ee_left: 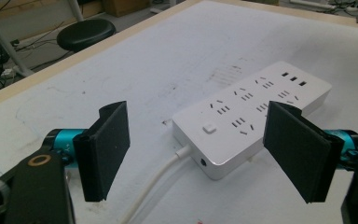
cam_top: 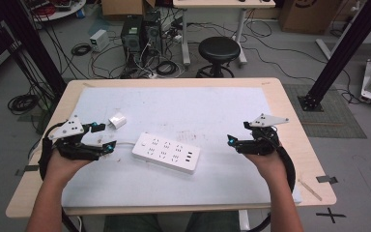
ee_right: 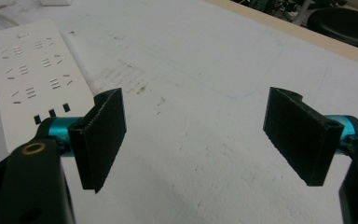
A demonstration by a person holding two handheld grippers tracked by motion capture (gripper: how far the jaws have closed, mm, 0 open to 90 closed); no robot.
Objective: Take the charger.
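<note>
Here, a person sits at a table covered by a pale sheet, a pair of tongs in each hand. The left tongs are held low at the left edge of the sheet, jaws spread wide with nothing between them, pointing toward a white power strip. The strip lies flat and slightly askew near the middle of the sheet, its switch end toward the left tongs and its small ports toward the right. A white cord leaves the switch end and runs toward the left tongs. In the left gripper view the strip sits just ahead of the jaws, untouched, with the cord trailing down between them. A small white adapter rests on the sheet just beyond the left tongs, apart from the strip. The right tongs are held at the right side of the sheet, well apart from the strip, jaws likewise wide and empty. In the right gripper view bare sheet lies between the jaws, and the strip lies off to the left. A black stool stands on the floor beyond the table.
</note>
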